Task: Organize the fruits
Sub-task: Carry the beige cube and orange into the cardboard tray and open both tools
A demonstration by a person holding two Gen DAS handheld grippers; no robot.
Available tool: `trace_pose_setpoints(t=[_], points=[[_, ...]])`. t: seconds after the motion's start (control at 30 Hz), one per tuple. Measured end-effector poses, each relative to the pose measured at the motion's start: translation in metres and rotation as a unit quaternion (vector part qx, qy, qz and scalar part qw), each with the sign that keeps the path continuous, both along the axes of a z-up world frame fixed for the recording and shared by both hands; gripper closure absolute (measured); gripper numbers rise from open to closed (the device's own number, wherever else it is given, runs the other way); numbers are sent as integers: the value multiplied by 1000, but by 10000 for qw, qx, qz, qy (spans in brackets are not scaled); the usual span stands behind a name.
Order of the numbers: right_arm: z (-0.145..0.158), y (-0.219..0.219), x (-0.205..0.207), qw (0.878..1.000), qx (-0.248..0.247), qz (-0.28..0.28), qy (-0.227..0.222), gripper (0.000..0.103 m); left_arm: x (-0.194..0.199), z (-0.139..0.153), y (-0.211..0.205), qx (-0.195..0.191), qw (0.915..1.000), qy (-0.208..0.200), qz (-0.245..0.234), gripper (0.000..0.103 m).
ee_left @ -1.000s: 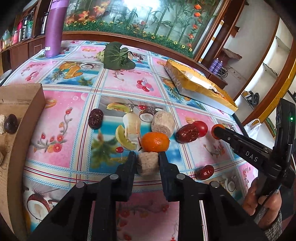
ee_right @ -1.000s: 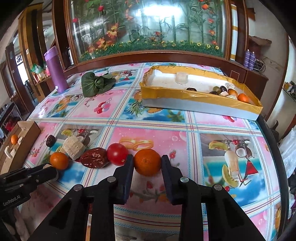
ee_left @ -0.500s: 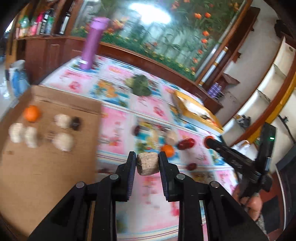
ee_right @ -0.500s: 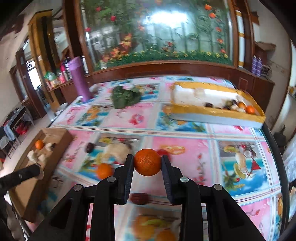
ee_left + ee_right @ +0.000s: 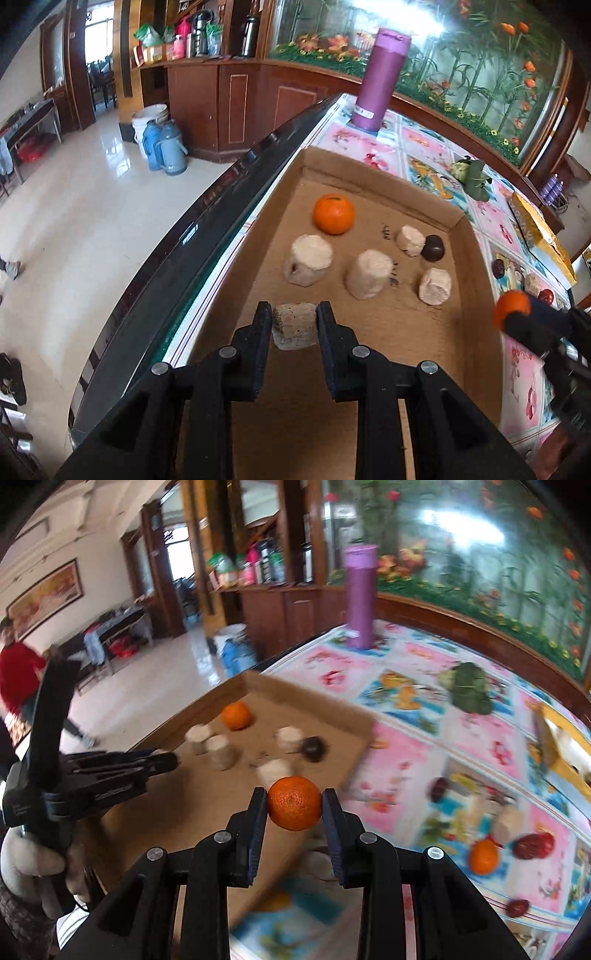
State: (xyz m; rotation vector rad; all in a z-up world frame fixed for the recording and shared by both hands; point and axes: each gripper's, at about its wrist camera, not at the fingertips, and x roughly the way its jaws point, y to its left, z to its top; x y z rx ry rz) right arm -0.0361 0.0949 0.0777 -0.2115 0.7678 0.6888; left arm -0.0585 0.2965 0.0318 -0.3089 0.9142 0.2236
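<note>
Tangerine (image 5: 294, 808) in right hand-held gripper (image 5: 294, 810) (clamped)

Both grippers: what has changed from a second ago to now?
The left gripper carried its beige chunk from the tablecloth over the cardboard box. The right gripper lifted its orange off the cloth toward the box. Both grips unchanged; box contents stayed put.

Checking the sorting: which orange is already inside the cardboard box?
The orange at the far end of the cardboard box; another sits in the right gripper, a third on the tablecloth.
</note>
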Motion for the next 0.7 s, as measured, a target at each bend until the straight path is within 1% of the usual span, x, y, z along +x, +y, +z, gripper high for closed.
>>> trace_pose_setpoints(t=[0.07, 0.1, 0.2, 0.3, 0.37, 0.4, 0.47, 0.5, 0.57, 0.6, 0.67, 0.7], points=[[-11, 22, -1, 9997, -144, 161, 85, 70, 1, -2, 3, -135, 9999, -17, -38, 79], [-16, 31, -1, 9994, -229, 214, 120, 70, 2, -1, 3, -126, 9999, -31, -47, 79], [-30, 49, 1, 9983, -441, 308, 204, 70, 2, -1, 6, -210, 9997, -78, -46, 79], [-42, 61, 2, 9971, -642, 358, 216, 70, -1, 1, 9, -336, 9993, -129, 19, 75], [-46, 64, 0, 9968, -697, 351, 173, 70, -7, 5, 12, -424, 9988, -247, 87, 68], [-46, 64, 0, 9967, -713, 356, 134, 69, -11, 8, 12, -440, 9985, -305, 119, 67], [-45, 64, -1, 9966, -726, 373, 100, 69, -18, 17, 12, -475, 9976, -458, 203, 58], [-44, 64, -2, 9967, -718, 375, 83, 69, -22, 23, 11, -477, 9970, -556, 252, 56], [-42, 64, -3, 9969, -672, 395, 64, 68, -31, 32, 10, -418, 9961, -706, 318, 47], [-40, 63, -6, 9971, -643, 398, 35, 68, -36, 37, 7, -365, 9956, -785, 362, 44], [-32, 58, -11, 9978, -543, 378, -90, 65, -44, 45, 4, -326, 9948, -874, 407, 35], [-28, 55, -14, 9980, -488, 365, -141, 60, -47, 48, 2, -285, 9946, -899, 440, 31]])
